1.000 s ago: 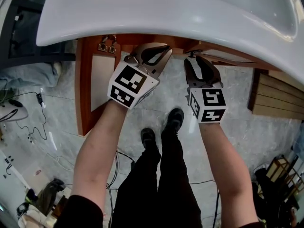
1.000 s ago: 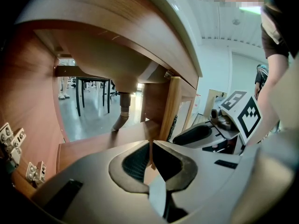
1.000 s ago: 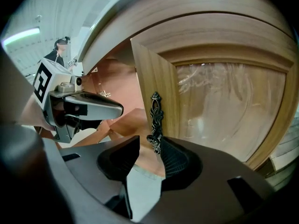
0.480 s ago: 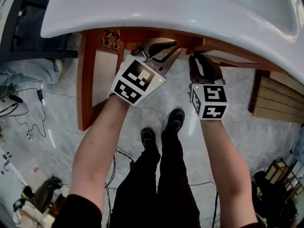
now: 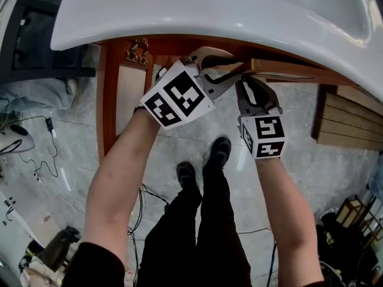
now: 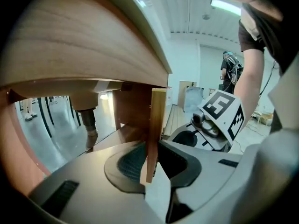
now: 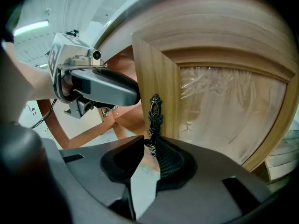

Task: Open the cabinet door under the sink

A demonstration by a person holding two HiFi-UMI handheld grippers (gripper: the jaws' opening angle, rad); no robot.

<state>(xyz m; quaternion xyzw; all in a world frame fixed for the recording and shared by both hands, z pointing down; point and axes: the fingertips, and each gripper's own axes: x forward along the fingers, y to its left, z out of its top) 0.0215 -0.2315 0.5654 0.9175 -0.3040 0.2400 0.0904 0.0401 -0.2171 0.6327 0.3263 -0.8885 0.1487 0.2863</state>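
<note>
Under the white sink [image 5: 209, 11], the cabinet's left door [image 5: 116, 100] hangs wide open. The right door [image 7: 224, 111], light wood with a frosted panel, stands ajar, and its top edge [image 5: 287, 67] shows in the head view. My right gripper [image 5: 251, 82] [image 7: 152, 155] is shut on the lower end of the dark ornate door handle [image 7: 154, 115]; its jaws closed within the last second. My left gripper [image 5: 236, 69] [image 6: 154, 160] has just been opening. It now straddles the right door's free edge [image 6: 156, 125], which stands between its pads.
The person's legs and shoes [image 5: 203, 178] stand on the marble floor below the grippers. Cables [image 5: 36, 154] lie at the left and wooden planks [image 5: 350, 124] at the right. A drain pipe [image 6: 86, 118] hangs inside the cabinet. Another person [image 6: 231, 71] stands far behind.
The left gripper rolled, rose and moved right to the right door's edge, and its jaws opened. The right gripper's jaws closed on the handle with the hand barely moving.
</note>
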